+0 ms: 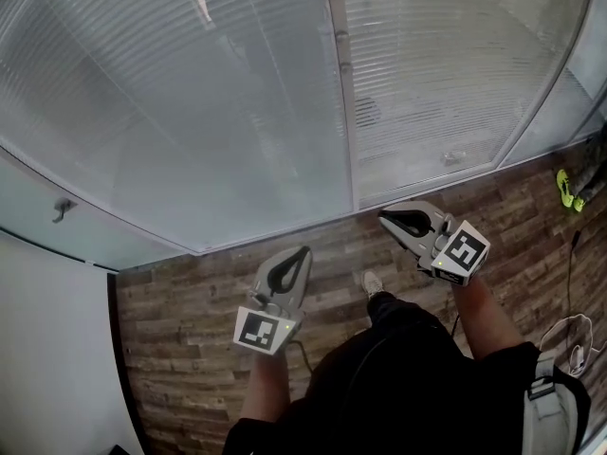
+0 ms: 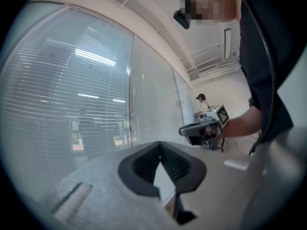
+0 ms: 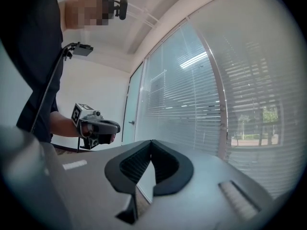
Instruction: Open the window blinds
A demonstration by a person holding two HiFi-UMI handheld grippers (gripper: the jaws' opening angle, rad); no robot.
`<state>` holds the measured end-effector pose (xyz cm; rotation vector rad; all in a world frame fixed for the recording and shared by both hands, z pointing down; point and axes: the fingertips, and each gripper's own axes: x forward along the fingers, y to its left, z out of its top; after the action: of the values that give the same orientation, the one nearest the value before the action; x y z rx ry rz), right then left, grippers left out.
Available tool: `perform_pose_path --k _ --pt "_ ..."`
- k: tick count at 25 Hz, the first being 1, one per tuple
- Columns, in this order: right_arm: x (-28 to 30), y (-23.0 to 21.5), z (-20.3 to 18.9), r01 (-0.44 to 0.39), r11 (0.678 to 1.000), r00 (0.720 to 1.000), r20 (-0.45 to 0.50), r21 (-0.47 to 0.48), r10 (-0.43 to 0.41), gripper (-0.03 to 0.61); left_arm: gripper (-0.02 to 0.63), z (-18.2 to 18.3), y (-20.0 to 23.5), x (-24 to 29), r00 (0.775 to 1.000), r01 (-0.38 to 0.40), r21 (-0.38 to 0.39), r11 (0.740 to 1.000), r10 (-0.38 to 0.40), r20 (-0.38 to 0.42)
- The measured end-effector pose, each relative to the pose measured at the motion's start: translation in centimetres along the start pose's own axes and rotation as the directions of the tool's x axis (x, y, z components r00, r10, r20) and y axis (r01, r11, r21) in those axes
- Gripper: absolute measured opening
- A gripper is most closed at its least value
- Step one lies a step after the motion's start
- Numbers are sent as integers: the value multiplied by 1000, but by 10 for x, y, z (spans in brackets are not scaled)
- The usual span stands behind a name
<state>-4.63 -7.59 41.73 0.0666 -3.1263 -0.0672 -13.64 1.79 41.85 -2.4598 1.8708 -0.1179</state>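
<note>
Window blinds [image 1: 190,93] with their slats closed hang behind tall glass panes that fill the top of the head view; they also show as the blinds [image 2: 72,104] and the blinds [image 3: 192,99] in the gripper views. My left gripper [image 1: 303,251] is held level above the floor, pointing at the glass, jaws shut and empty. My right gripper [image 1: 383,218] sits a little nearer the panes, also shut with nothing in it. In the left gripper view the tips of the left gripper [image 2: 159,143] meet; in the right gripper view the right gripper [image 3: 151,142] does the same.
A vertical frame post [image 1: 341,93] splits the panes. A glass door with a handle [image 1: 62,209] stands at the left beside a white wall [image 1: 47,349]. The wood floor [image 1: 190,320] carries cables [image 1: 569,335] at the right. A distant person [image 2: 201,99] stands along the windows.
</note>
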Motion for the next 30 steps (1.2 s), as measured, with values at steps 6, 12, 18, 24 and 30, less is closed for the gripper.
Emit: perform_pose_path --k 6,12,18,24,30 --pt "27 -47 -4 -26 1000 999 26 17 26 5 5 -5 32 37 999 -29 10 1000 30 -13" --pt "38 -89 6 -68 998 997 30 0 68 5 5 4 52 72 997 -66 22 998 66 -26" --pt "65 -127 11 -97 995 994 42 -15 97 5 5 4 84 91 993 -114 26 993 115 -37" --pt "75 -158 14 -123 992 990 62 -35 125 5 5 1 96 117 988 -146 31 989 147 -43" --pt "82 -180 12 -131 991 989 67 -41 134 5 5 4 96 139 989 -137 51 989 140 -53"
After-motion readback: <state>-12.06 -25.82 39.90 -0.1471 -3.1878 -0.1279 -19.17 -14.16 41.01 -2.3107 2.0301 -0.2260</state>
